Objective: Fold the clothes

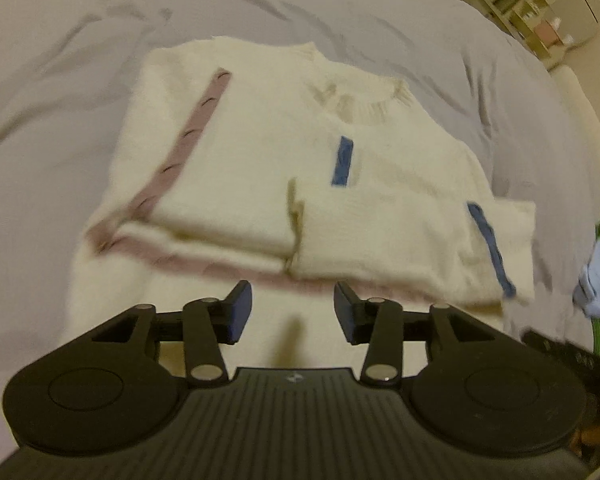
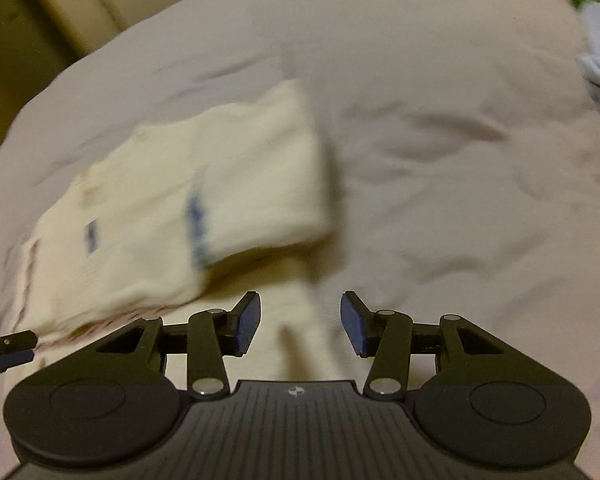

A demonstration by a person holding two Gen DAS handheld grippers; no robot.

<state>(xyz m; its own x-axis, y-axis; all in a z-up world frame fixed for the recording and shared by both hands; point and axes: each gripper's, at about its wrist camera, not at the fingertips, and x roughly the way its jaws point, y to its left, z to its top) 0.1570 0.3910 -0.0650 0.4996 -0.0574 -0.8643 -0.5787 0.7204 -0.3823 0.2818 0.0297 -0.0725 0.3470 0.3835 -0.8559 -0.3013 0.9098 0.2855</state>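
On the wrinkled pale bedsheet (image 1: 80,80) ahead of you lies the partly folded cream sweater (image 1: 260,168), sleeves laid across its front, while your left gripper (image 1: 293,312) and right gripper (image 2: 300,322) both hang just above it, jaws apart and empty.

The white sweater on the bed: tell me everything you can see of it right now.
The white sweater is a fuzzy cream knit with a ribbed round collar, a mauve stripe along one side and short blue stripes on the other. It lies flat on the grey bedsheet, both sleeves folded in across the chest, hem nearest the left gripper. Both grippers are open; neither touches it. The right wrist view is blurred.
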